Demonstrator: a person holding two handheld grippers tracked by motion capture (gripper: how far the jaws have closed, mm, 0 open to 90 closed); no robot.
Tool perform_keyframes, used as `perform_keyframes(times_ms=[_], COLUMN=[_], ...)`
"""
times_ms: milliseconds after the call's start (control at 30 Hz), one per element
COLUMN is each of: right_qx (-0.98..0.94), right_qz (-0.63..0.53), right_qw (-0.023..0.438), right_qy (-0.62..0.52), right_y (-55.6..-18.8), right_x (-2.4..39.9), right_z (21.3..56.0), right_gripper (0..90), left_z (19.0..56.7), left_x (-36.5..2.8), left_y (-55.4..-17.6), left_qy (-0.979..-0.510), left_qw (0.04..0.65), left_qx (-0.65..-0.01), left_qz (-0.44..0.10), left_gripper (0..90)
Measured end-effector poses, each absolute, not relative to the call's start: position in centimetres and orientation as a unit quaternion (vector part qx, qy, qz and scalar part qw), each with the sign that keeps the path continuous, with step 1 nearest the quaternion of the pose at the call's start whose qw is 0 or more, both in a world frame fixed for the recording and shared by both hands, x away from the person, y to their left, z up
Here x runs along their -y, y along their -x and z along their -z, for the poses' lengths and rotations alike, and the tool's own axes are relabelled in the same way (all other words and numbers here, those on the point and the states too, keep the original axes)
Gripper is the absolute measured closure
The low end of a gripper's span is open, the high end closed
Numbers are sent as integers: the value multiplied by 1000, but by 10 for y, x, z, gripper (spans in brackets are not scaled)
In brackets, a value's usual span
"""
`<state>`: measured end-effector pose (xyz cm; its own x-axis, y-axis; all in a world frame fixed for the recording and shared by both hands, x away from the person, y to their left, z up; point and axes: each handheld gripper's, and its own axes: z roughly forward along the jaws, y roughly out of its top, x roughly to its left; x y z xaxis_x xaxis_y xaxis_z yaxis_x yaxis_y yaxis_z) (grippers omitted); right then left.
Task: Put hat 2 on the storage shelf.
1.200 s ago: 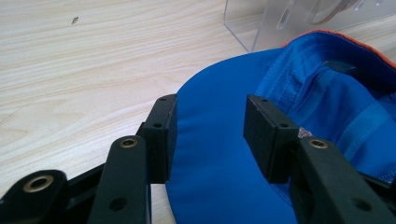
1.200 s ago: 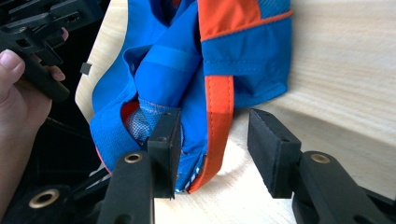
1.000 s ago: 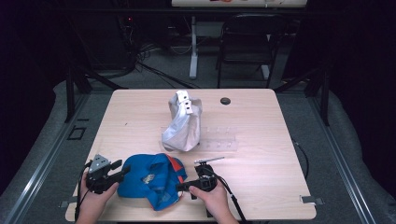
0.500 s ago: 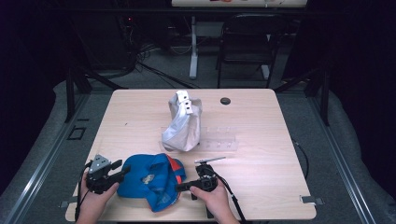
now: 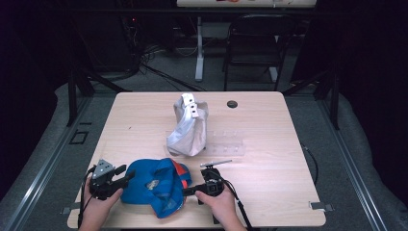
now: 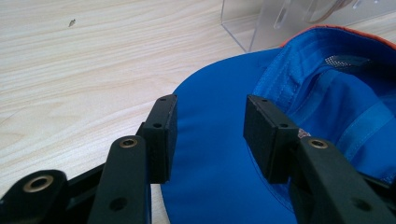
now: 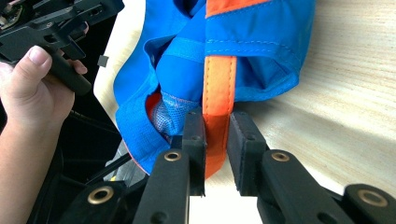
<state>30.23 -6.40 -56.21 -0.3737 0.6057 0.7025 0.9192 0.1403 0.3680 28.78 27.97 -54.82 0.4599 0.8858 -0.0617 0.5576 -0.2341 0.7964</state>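
Observation:
A blue cap [image 5: 154,185] with an orange strap lies upside down near the table's front edge, between my two grippers. My left gripper [image 5: 126,176] is at its left side. In the left gripper view the jaws stand open [image 6: 208,135] over the cap's blue brim [image 6: 219,186], and the pads [image 6: 163,133] grip nothing. From the right, my right gripper [image 5: 186,191] reaches the cap. It is shut [image 7: 217,140] on the orange strap [image 7: 218,79], which runs down from the blue crown [image 7: 261,37].
A silver-grey cap [image 5: 187,130] hangs on a clear plastic stand [image 5: 228,144] at mid-table. A small black round object [image 5: 232,103] sits near the far edge. The table's front edge [image 5: 269,222] is close behind both hands. A chair and cables lie beyond the table.

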Motion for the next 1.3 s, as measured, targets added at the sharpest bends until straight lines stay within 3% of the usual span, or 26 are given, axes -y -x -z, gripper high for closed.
perform_keyframes(times_ms=[200, 733, 1200, 1300], right_qx=[713, 685, 680, 664], right_qz=[413, 447, 455, 466], right_qw=[230, 275, 271, 288], right_qy=[518, 505, 507, 509], right_y=[-302, -319, -329, -330], right_x=[68, 96, 121, 127], right_z=[555, 493, 450, 444], right_gripper=[783, 785, 786, 787], left_z=[549, 549, 548, 548], left_x=[-280, -280, -279, -279], left_y=[-288, -288, -288, -288], left_qy=[-754, -754, -758, -758], left_qw=[400, 402, 398, 399], left_qx=[-476, -476, -473, -473], left_qz=[-211, -210, -207, -207], left_gripper=[552, 553, 554, 554])
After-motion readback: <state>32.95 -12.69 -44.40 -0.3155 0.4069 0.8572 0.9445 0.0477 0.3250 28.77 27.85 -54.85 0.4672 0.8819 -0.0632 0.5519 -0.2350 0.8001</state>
